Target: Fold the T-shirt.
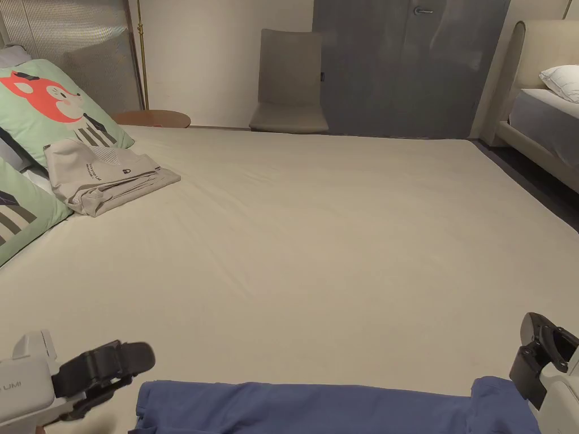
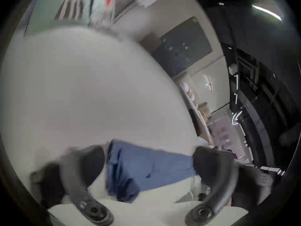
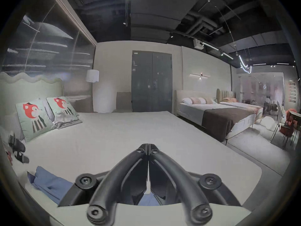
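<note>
Left gripper (image 2: 149,162) wide open beside shirt (image 1: 316,407) edge; right gripper (image 3: 148,149) closed, empty. Risk: one-sided grab bunches shirt on bed (image 1: 339,226).

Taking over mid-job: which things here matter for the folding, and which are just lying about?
For the job: blue T-shirt, left gripper, right gripper, bed.
Lying about: folded beige garment, fox pillow, chair.

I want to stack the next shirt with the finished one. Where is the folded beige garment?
In the head view the folded beige garment lies at the bed's far left, leaning against the fox pillow.
</note>
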